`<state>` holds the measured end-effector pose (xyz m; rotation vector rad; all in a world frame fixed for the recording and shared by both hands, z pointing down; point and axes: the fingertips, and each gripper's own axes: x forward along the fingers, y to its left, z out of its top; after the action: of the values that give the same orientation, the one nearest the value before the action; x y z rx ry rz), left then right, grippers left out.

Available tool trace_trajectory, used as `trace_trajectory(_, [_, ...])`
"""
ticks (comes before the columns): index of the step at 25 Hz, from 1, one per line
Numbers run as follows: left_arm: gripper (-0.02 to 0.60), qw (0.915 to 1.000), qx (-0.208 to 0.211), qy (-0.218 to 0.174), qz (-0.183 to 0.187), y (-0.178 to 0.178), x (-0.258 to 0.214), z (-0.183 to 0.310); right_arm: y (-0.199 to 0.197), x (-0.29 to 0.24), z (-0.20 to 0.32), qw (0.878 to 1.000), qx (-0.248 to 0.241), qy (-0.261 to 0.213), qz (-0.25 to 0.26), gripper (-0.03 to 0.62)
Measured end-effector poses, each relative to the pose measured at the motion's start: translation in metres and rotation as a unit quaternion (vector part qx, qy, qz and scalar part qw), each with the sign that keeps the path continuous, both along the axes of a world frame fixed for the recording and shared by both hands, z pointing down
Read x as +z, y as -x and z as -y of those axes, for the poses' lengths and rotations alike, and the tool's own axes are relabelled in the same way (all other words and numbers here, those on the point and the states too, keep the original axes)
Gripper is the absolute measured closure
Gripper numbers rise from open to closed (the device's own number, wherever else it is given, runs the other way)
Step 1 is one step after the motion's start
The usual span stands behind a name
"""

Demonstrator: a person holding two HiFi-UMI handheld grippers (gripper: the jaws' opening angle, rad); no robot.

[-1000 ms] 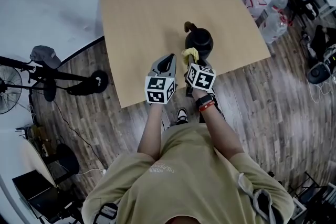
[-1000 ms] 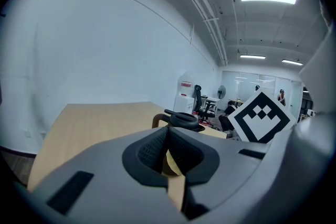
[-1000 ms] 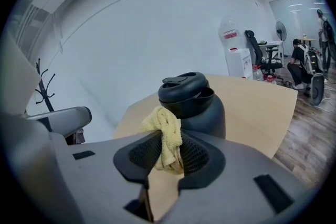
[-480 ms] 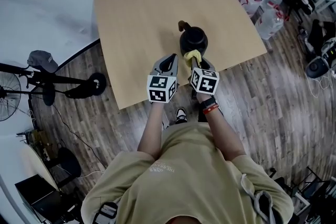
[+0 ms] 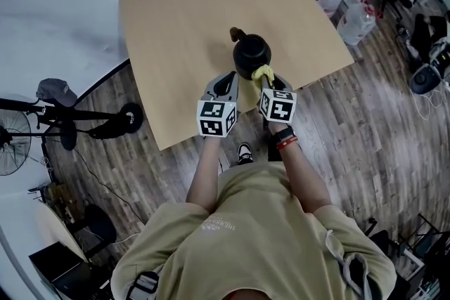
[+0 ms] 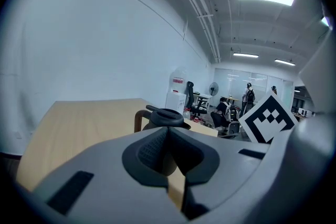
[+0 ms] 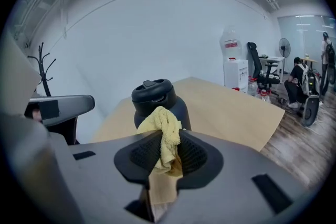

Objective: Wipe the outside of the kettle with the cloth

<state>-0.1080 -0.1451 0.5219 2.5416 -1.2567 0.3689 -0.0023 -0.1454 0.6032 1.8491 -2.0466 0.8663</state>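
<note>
Readable text: none.
Shirt print [image 5: 219,224]: too small to read.
Red label [image 7: 229,45], far water dispenser [image 7: 235,72]: blurred, not legible.

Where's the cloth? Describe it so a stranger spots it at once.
On the tan table stands a black kettle. At its near side the right gripper pinches a small crumpled cloth, the only yellow thing there.

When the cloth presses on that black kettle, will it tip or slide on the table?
It would probably slide before tipping: the kettle looks broad-bodied and stands upright on a smooth table. The left gripper is shut on nothing, so nothing steadies it. The cloth looks soft, likely cushioning pushes.
</note>
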Motion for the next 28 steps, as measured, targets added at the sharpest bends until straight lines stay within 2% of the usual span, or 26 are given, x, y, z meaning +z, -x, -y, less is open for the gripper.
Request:
trace_trajectory(11, [0.557, 1.0, 0.002, 0.002, -0.001, -0.019, 0.0, 0.016, -0.033, -0.01, 0.02, 0.998, -0.014, -0.007, -0.058, 0.497])
trace_trajectory(16, [0.557, 1.0, -0.003, 0.006, 0.005, -0.029, 0.005, 0.025, -0.049, -0.016, 0.039, 0.995, -0.047, -0.018, -0.082, 0.499])
trace_trajectory(21, [0.557, 0.9997, -0.018, 0.008, 0.014, -0.03, 0.009, 0.028, -0.061, -0.022, 0.057, 0.99, -0.086, -0.034, -0.109, 0.499])
trace_trajectory(28, [0.557, 0.9987, -0.047, 0.004, 0.02, -0.022, 0.004, 0.042, -0.084, -0.02, 0.091, 0.988, -0.096, -0.034, -0.112, 0.499])
